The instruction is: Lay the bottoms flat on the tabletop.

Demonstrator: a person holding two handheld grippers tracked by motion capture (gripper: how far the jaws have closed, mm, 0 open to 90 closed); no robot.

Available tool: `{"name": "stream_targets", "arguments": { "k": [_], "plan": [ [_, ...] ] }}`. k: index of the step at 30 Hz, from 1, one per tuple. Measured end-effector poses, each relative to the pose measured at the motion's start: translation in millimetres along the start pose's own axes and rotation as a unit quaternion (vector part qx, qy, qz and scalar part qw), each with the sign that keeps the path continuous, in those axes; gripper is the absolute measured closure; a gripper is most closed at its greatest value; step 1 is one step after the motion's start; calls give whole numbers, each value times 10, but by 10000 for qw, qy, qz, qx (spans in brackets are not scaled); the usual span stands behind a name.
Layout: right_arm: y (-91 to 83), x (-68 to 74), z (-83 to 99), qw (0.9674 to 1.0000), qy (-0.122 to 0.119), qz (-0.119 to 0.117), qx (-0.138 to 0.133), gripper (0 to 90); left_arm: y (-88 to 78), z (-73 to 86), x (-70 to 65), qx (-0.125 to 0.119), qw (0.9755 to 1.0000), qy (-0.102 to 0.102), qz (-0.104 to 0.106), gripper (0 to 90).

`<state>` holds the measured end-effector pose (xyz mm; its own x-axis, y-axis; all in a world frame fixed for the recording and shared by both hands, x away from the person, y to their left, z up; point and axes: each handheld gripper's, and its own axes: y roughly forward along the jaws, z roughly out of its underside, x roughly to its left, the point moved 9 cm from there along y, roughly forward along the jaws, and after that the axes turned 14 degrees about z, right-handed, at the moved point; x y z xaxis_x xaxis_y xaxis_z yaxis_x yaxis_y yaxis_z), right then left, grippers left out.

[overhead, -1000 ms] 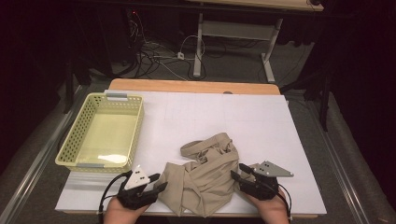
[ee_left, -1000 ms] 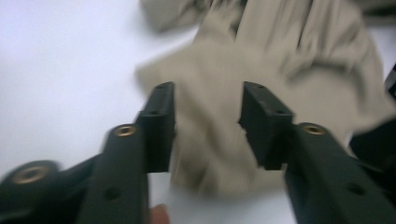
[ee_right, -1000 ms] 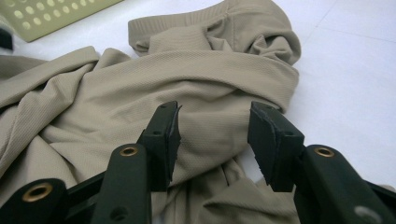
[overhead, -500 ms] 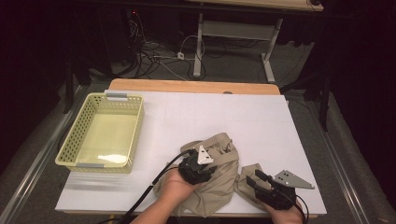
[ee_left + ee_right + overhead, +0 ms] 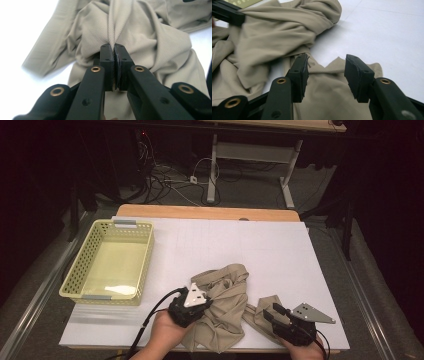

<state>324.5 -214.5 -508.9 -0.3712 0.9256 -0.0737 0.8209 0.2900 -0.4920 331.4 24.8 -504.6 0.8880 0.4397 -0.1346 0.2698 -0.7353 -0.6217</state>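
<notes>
At the left of the high view a pale yellow perforated plastic basket (image 5: 111,262) stands on the white sheet covering the wooden table (image 5: 280,255), well apart from the work.

Right of it, in the lower middle of the frame, lies a crumpled beige knitted-fabric garment (image 5: 225,305), bunched in loose folds near the table's front edge. The left gripper (image 5: 192,305), black with a grey three-cornered plate on top, sits at the garment's left side, held by a hand that enters from the bottom edge. In the left gripper view its jaws have just been closing and now stand pressed together on a raised pleat of the cloth (image 5: 117,37); the pinched ridge runs up from the pads toward the top of the frame, with the rest of the fabric spreading to either side.

Further right, in the lower right of the high view, the right gripper (image 5: 280,317) rests over a loose flap of the garment. In the right gripper view its jaws stand partly apart, with that flap (image 5: 329,87) lying between and beneath them; the pads straddle the cloth without pressing it.
</notes>
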Motion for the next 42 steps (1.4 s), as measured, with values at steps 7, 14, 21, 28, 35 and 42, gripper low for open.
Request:
{"name": "stream_targets", "arguments": {
  "k": [7, 14, 21, 28, 35, 42],
  "plan": [
    [167, 187, -81, 9995, -178, -246, 50, 555, -422, 338, 95, -181, 9990, -288, -289, 844],
    [382, 506, -158, 9961, -557, -660, 162, 587, -725, 811, 166, -229, 9951, -757, -601, 845],
    [508, 745, -170, 9908, -911, -953, 312, 586, -821, 1065, 172, -133, 9925, -977, -725, 843],
    [527, 727, -142, 9913, -854, -926, 378, 526, -753, 1116, 216, 7, 9911, -1077, -776, 836],
    [401, 591, -103, 9943, -740, -706, 313, 524, -749, 712, 139, -594, 9935, -815, -524, 506],
    [245, 432, -44, 9968, -590, -461, 269, 526, -338, 111, -112, -482, 9988, -97, 72, 572]
  ]
}}
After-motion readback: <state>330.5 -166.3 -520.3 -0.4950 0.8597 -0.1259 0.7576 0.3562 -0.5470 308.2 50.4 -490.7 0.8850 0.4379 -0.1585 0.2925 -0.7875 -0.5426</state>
